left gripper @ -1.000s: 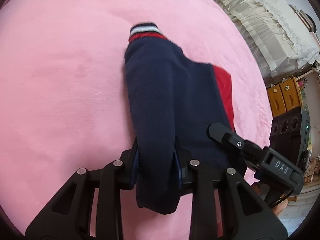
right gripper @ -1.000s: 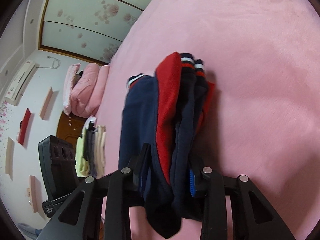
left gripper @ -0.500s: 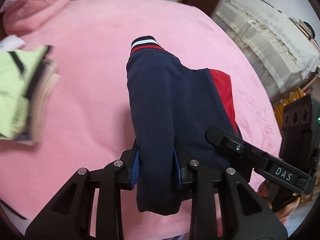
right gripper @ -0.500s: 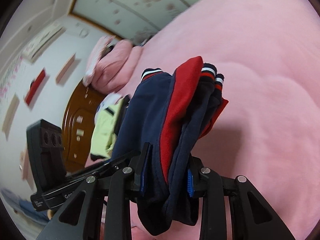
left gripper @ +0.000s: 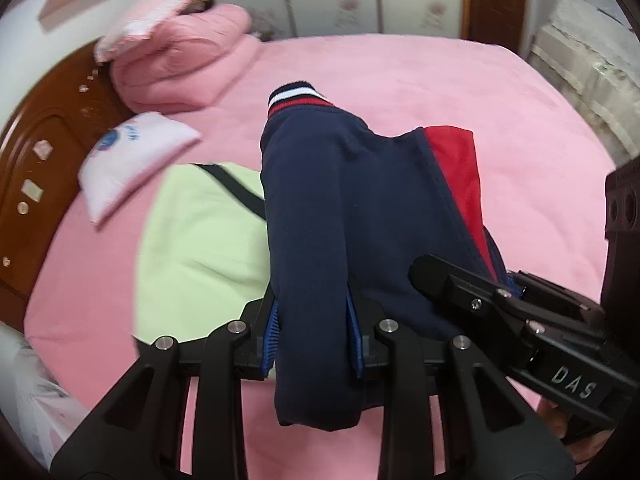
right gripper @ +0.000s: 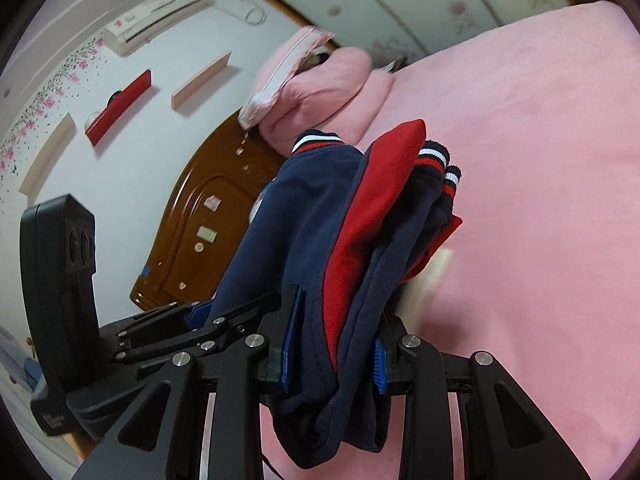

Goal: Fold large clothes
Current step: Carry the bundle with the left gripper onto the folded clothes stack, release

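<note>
Navy-and-red garment (left gripper: 320,216) hangs above the pink bed (left gripper: 500,112), left tool (left gripper: 314,340) and right tool (right gripper: 332,354) both clamped on it; light-green clothing (left gripper: 200,232) at nine o'clock.

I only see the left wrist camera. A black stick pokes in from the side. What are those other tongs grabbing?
Observer: The right tongs are shut on the navy and red garment, pinching a thick bunch of its layers.
Operator: I see one stripy cuff. Is that all?
Observer: No. The right wrist view shows two more striped cuffs, just past the red panel.
Operator: What's high up on the wall?
Observer: A white air conditioner, mounted near the ceiling.
</note>
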`<action>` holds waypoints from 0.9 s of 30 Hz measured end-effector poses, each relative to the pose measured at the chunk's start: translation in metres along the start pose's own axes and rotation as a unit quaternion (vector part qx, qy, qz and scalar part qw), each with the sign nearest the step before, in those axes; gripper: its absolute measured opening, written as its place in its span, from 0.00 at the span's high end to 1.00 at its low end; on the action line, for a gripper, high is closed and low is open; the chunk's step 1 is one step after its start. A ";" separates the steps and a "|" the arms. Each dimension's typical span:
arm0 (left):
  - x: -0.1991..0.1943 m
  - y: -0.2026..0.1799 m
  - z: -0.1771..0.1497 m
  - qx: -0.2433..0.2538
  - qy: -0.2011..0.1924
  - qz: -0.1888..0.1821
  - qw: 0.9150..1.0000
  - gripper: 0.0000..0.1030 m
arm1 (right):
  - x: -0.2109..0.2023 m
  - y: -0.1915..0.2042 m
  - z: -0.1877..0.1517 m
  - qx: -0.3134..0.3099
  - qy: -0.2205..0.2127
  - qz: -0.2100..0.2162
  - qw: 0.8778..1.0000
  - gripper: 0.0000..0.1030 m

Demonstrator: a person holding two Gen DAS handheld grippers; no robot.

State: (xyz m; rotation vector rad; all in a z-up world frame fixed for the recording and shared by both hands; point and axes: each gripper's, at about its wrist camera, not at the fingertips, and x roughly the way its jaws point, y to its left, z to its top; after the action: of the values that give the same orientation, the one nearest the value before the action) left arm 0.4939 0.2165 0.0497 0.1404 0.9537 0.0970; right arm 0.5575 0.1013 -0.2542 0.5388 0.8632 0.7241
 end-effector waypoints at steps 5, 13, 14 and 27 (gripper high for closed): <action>0.056 0.074 -0.012 0.024 -0.024 0.044 0.998 0.75 | 0.112 0.041 -0.001 -0.023 0.028 0.016 0.999 0.72; 0.164 0.126 -0.052 0.044 -0.011 -0.017 0.999 0.75 | 0.255 0.011 -0.045 -0.015 0.056 -0.023 0.998 0.72; 0.166 0.127 -0.057 0.038 -0.028 -0.028 0.998 0.74 | 0.265 0.005 -0.052 -0.025 0.055 -0.031 0.998 0.72; 0.147 0.091 -0.081 -0.001 -0.104 0.148 0.984 0.21 | 0.258 -0.027 -0.068 -0.058 0.057 -0.014 0.997 0.53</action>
State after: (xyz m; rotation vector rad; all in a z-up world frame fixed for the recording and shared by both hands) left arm 0.5104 0.3335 -0.0995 0.2854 0.7183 0.3498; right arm 0.6251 0.2878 -0.4343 0.3840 0.9263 0.7793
